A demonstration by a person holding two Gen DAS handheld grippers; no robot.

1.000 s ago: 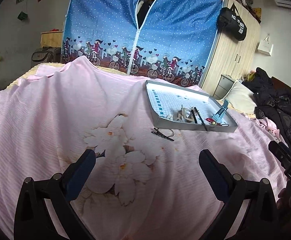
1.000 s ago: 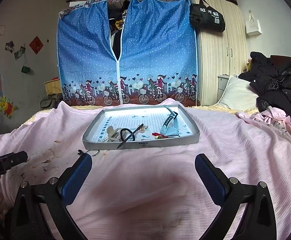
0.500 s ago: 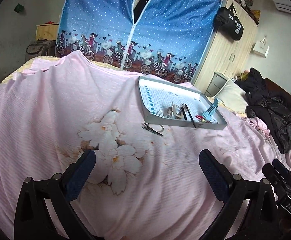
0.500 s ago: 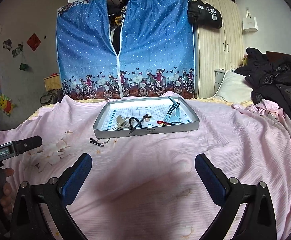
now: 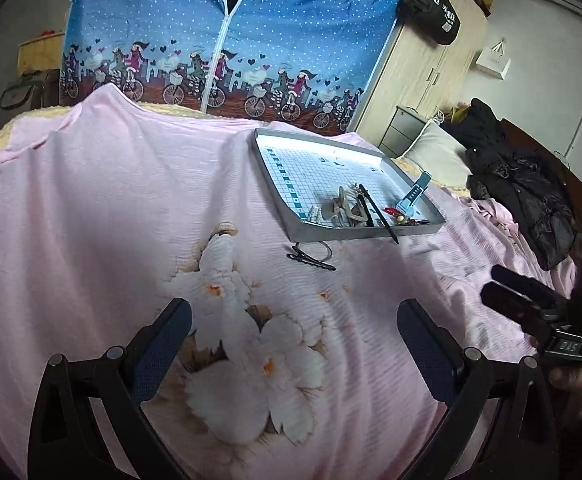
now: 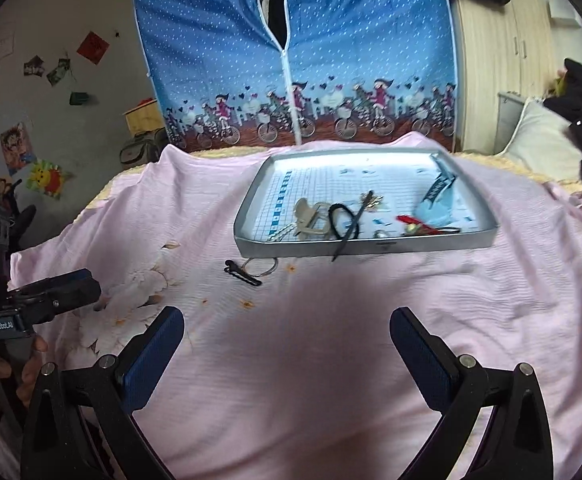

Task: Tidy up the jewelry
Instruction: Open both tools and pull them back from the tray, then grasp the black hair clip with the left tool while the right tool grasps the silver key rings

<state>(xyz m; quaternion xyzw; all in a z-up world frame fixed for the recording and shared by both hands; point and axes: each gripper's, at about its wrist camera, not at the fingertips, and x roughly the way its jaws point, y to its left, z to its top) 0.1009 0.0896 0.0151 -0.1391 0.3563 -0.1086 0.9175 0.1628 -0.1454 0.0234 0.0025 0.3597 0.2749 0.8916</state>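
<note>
Because both our tools, the left tool (image 5: 291, 344) and the right tool (image 6: 287, 340), hang wide and empty above the pink bedspread (image 6: 331, 340), nothing is secured yet. The black hair clip (image 6: 243, 273) and thin ring (image 6: 261, 267) lie on the bedspread just in front of the tray (image 6: 371, 246), which holds the other pieces. We judge that pressing into soft cloth could snag fabric, or nudge the ring under the tray's edge.

A blue dotted wardrobe cover (image 6: 291, 60) hangs behind the bed's pink sheet (image 6: 331, 340); black coats (image 5: 523, 200) lie beside a pillow (image 5: 431, 152).
</note>
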